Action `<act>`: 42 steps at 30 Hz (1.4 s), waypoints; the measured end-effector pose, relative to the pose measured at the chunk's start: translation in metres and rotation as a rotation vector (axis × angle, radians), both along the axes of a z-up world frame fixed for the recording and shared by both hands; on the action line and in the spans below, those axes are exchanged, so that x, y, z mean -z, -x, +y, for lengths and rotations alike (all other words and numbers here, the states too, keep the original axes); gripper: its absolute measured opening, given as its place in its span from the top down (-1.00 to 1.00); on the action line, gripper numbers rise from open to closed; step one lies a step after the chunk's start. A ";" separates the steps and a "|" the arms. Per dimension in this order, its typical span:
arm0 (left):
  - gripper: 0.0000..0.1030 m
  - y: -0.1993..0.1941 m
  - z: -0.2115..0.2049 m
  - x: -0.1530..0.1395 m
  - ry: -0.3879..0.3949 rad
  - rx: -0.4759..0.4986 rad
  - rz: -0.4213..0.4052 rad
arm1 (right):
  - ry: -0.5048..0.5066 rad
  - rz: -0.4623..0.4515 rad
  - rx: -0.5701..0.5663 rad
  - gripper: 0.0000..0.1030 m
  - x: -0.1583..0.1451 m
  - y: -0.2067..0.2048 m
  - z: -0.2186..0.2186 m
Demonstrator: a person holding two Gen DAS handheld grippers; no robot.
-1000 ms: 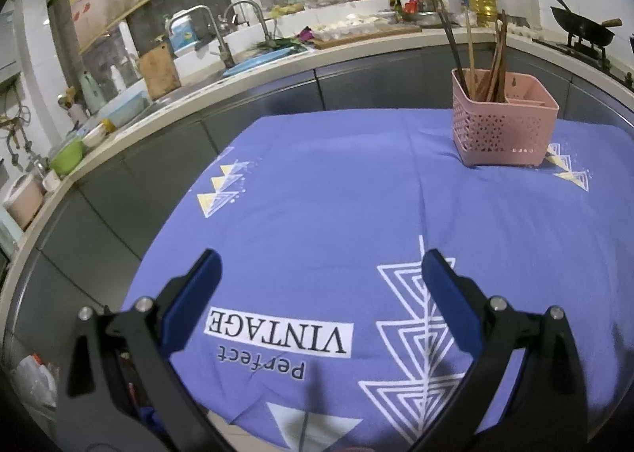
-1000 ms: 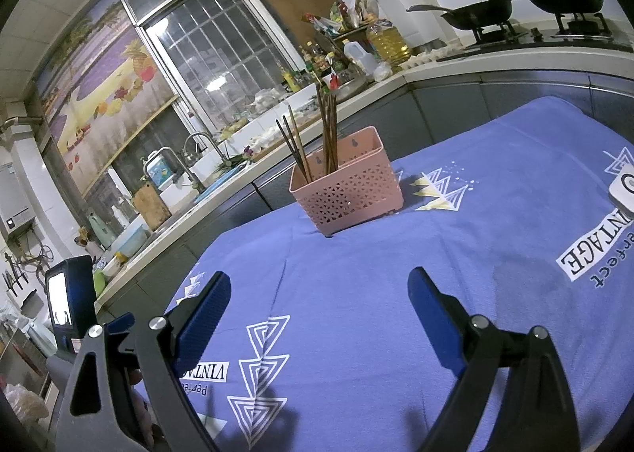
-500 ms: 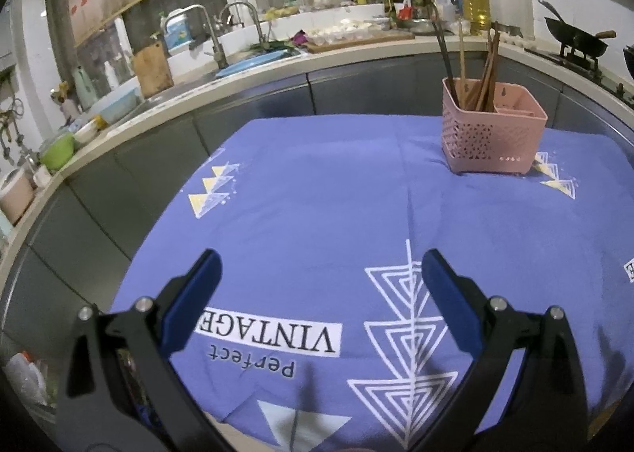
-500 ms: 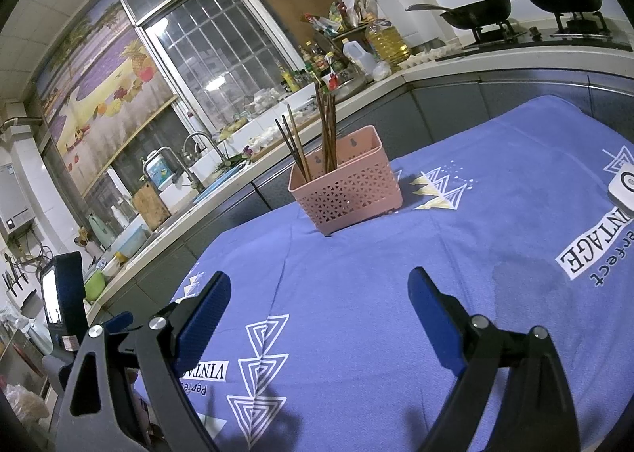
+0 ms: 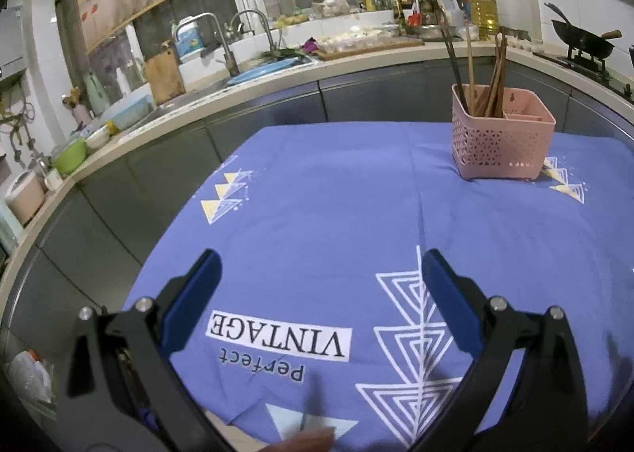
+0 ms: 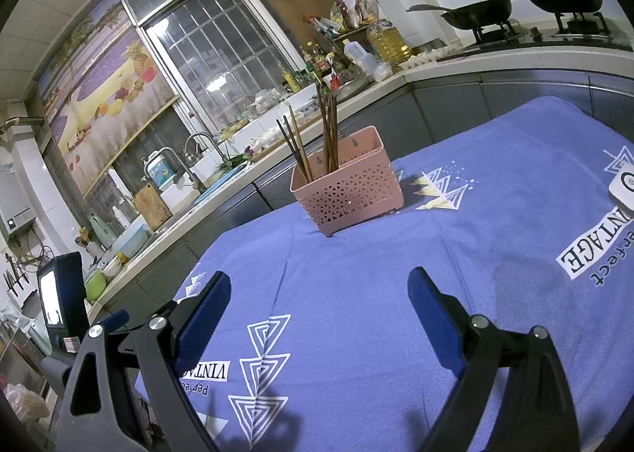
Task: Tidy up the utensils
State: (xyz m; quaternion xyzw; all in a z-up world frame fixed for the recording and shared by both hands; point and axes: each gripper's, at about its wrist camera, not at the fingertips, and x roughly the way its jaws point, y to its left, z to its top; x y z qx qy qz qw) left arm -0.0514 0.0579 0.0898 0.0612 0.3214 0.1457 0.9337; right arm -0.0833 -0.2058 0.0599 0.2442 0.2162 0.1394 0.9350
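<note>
A pink perforated utensil basket (image 5: 501, 142) stands on the blue tablecloth (image 5: 337, 214) at the far right; it also shows in the right wrist view (image 6: 348, 190). Several brown chopsticks (image 5: 481, 67) stand upright in its left compartment; they also show in the right wrist view (image 6: 323, 135). My left gripper (image 5: 319, 273) is open and empty above the near cloth, well short of the basket. My right gripper (image 6: 319, 295) is open and empty, also well short of the basket. No loose utensils show on the cloth.
A white device (image 6: 622, 188) lies at the cloth's right edge. A kitchen counter (image 5: 277, 67) with sink and tap (image 5: 237, 35), bottles and a wok (image 6: 475, 18) curves behind the table. The left gripper's body (image 6: 59, 301) shows at left in the right wrist view.
The left gripper has swung a little, so the basket sits lower and nearer the centre in its view. The right gripper has barely moved. Both jaws stay open.
</note>
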 end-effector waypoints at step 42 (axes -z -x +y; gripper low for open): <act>-0.88 0.005 -0.014 0.004 -0.021 0.047 0.034 | -0.002 -0.001 0.001 -0.74 0.000 -0.001 -0.003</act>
